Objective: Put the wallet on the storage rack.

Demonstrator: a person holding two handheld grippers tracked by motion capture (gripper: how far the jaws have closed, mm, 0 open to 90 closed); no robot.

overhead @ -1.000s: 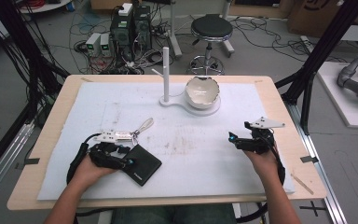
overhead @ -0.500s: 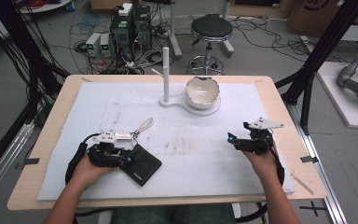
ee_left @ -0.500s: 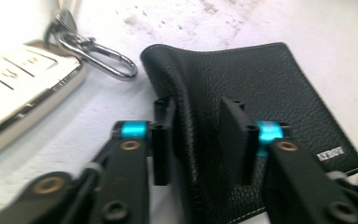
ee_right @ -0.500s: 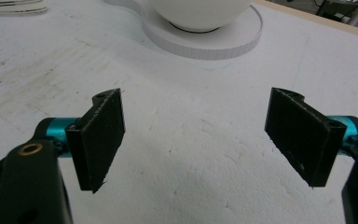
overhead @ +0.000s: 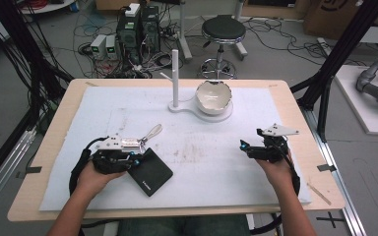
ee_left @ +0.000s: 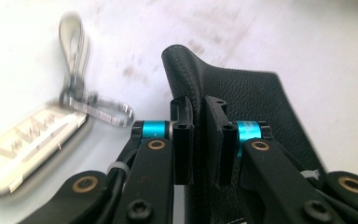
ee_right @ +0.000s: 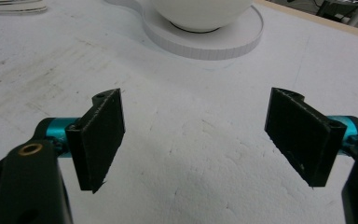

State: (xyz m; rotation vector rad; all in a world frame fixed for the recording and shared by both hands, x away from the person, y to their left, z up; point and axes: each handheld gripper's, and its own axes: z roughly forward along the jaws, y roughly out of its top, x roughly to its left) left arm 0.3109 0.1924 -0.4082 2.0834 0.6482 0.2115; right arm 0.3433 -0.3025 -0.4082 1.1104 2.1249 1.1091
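Wallet [ee_left: 242, 107] between left tool [ee_left: 197, 140] jaws

The white surface [overhead: 275, 113] lies bare between the left tool [overhead: 137, 160] and the right tool [overhead: 243, 146], and on toward 6 o'clock, giving open passage across the middle. At 12 o'clock stands a white stand [overhead: 175, 78] with an upright post, joined to a round base carrying a bowl [overhead: 214, 96]. Obstacles near the left tool: a black wallet [overhead: 152, 172], pinched between its jaws, and a metal key clip [overhead: 150, 133] just beside it at 1 o'clock.
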